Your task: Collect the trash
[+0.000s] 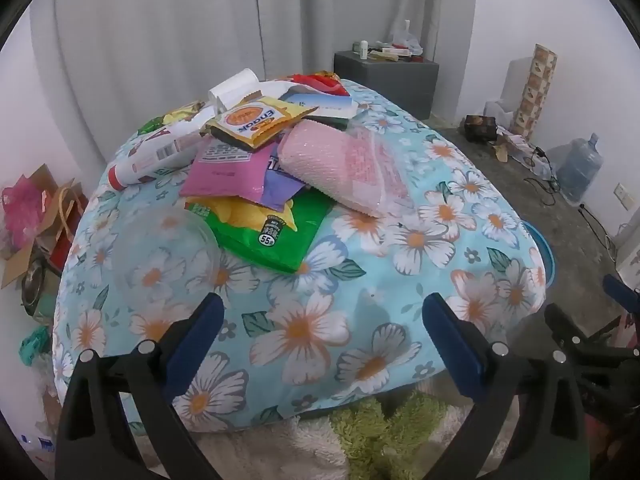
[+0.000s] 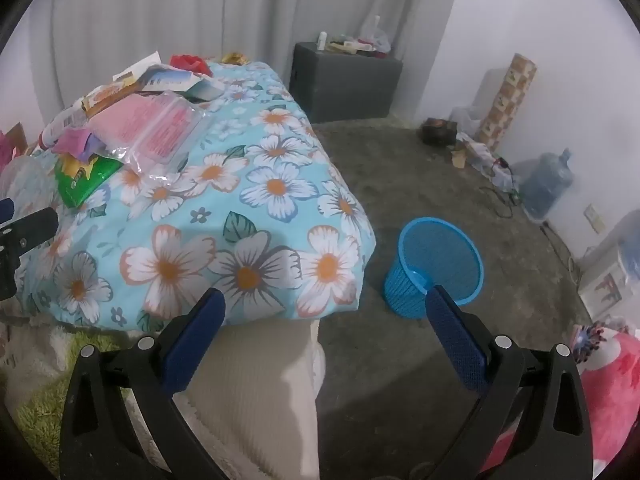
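Two grippers hang over a table draped in a flowered cloth [image 1: 360, 320], both with fingers spread wide and nothing between them. From the left gripper [image 1: 322, 322] the trash pile sits at about twelve o'clock on the tabletop: a green snack bag [image 1: 276, 240] nearest, a pink packet [image 1: 228, 172] on top of it, a yellow wrapper [image 1: 260, 120] higher up, a pink padded pouch [image 1: 344, 168] at one o'clock, a white bottle with a red cap [image 1: 156, 156] at eleven, and a clear plastic bowl [image 1: 164, 256] at ten. The right gripper [image 2: 324, 320] points past the table corner; the blue mesh bin [image 2: 434, 264] stands on the floor at about one o'clock from it, apparently empty.

All of this looks light. The foil bags are likely thin, slick and crinkly, so a pinch on a free edge or corner, such as the green bag's near edge, should hold best. The bowl seems flimsy; take its rim. The bottle is stiffer and round, best gripped across its body.
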The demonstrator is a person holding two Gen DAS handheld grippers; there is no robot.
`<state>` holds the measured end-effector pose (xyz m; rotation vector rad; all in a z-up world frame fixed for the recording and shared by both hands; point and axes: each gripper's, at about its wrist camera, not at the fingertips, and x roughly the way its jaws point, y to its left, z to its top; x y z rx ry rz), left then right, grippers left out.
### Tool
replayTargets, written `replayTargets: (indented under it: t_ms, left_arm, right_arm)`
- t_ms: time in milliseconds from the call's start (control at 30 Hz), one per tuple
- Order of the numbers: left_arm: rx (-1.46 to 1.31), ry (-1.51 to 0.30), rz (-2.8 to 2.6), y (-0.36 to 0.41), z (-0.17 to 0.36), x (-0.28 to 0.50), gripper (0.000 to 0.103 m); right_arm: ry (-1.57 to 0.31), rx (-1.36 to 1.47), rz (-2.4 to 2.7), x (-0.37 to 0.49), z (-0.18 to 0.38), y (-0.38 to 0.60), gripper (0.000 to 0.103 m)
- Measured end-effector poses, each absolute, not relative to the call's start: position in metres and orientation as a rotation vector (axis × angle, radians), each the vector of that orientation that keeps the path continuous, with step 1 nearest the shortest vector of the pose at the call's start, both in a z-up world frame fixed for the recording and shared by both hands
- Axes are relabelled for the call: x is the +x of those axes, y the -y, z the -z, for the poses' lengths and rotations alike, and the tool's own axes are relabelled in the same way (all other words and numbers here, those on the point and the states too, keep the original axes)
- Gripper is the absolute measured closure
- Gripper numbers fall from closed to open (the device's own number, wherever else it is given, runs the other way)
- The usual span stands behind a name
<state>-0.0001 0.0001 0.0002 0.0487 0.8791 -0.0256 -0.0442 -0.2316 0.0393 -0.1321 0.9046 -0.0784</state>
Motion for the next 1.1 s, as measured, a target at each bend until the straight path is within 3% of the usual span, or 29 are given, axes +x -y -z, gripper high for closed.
replayTargets:
  t_ms: [1100]
  left_arm:
    - [0.039, -0.902, 0.005, -0.005, 0.003, 0.002, 0.006]
  right_arm:
    - [-0.9, -0.129, 0.077, -0.048, -0.044, 0.236, 0.007]
